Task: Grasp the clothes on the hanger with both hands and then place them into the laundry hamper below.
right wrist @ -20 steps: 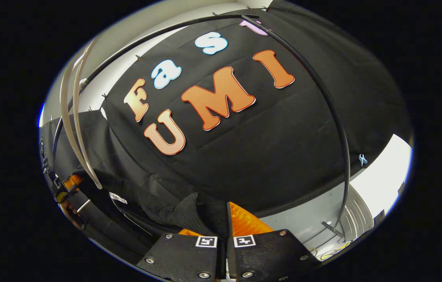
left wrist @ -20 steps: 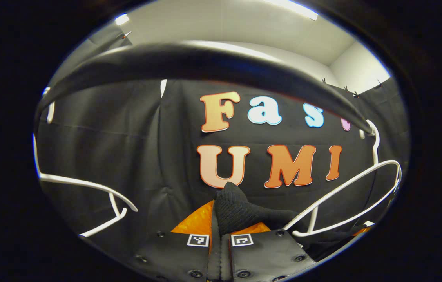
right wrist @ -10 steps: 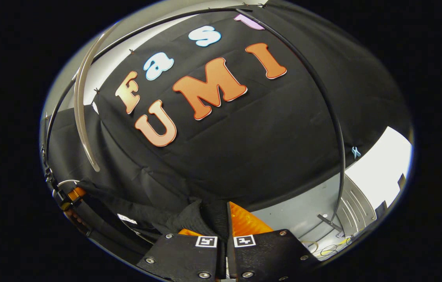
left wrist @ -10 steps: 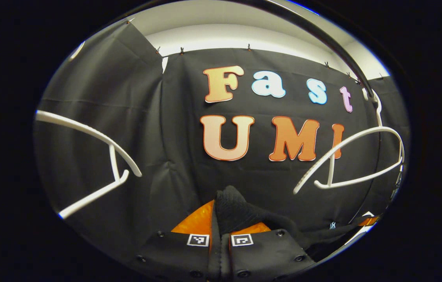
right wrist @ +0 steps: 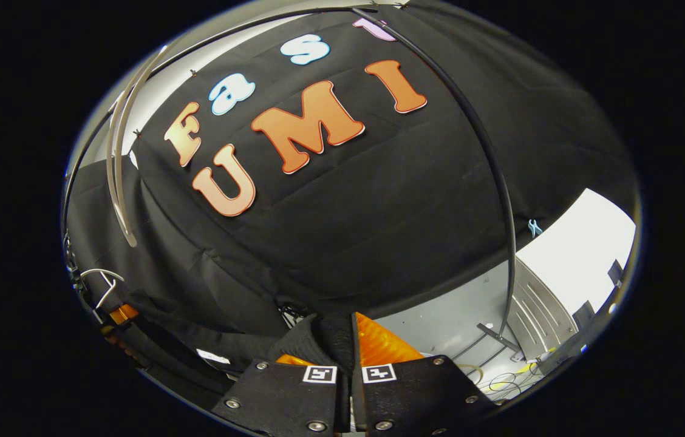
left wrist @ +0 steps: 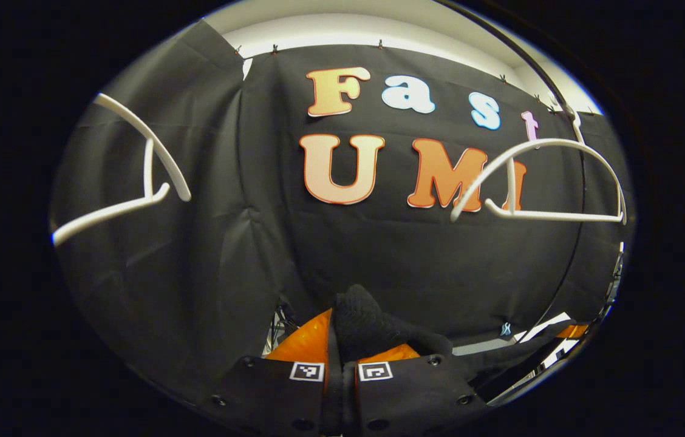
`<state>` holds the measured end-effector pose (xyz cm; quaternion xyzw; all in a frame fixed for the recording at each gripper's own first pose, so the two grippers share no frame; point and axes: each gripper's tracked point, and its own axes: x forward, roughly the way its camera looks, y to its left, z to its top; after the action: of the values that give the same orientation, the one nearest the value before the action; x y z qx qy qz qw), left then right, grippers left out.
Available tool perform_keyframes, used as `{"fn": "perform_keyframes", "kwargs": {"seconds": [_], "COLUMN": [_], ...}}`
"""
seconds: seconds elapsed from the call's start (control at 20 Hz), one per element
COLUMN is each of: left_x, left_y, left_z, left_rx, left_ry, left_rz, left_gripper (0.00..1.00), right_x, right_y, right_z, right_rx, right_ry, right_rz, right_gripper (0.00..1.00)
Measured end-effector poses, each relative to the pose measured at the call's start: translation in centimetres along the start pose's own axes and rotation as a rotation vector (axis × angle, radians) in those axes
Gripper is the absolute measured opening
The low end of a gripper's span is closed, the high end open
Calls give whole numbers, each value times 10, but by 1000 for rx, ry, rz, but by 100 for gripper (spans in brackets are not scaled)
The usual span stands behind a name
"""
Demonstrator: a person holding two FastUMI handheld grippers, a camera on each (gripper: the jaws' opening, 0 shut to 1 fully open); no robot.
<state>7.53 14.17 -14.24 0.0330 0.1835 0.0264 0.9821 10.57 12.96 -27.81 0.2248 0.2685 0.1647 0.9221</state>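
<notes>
The black knit garment (left wrist: 359, 320) is off the hanger. My left gripper (left wrist: 342, 343) is shut on a bunched fold of it, low in the left gripper view. From there the cloth stretches right toward the other gripper (left wrist: 572, 331). In the right gripper view my right gripper (right wrist: 348, 343) is shut on another fold of the garment (right wrist: 309, 341). The cloth with its white tag runs left to the left gripper (right wrist: 116, 315). Two bare white hangers (left wrist: 538, 182) (left wrist: 147, 176) hang above, and one hanger (right wrist: 116, 176) shows edge-on at the left.
The black clothes rack's bent pole (right wrist: 499, 182) runs down to a foot on the grey floor (right wrist: 439, 321). A ribbed metal panel (right wrist: 540, 306) and loose cables (right wrist: 500, 381) lie at the lower right. The rack's rail (left wrist: 537, 67) arcs overhead.
Both grippers have come down with the garment still held. The hangers and the rack's rail have risen in both views, and more floor shows in the right gripper view.
</notes>
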Motion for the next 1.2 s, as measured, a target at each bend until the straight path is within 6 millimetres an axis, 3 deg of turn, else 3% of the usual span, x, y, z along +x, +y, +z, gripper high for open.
{"fn": "perform_keyframes", "kwargs": {"seconds": [0.4,0.7,1.2], "left_x": [-1,7,19], "left_y": [-26,-57,-110], "left_z": [-66,-107,-198], "left_rx": [10,27,59], "left_ry": [146,238,433], "left_rz": [-50,-112,-210], "left_gripper": [7,7,5], "right_x": [-3,-1,7], "right_y": [-8,-16,-44], "right_z": [-27,-55,-111], "right_rx": [-3,-10,-19], "right_ry": [47,103,205], "right_rz": [-23,-45,-113], "right_gripper": [1,1,2]}}
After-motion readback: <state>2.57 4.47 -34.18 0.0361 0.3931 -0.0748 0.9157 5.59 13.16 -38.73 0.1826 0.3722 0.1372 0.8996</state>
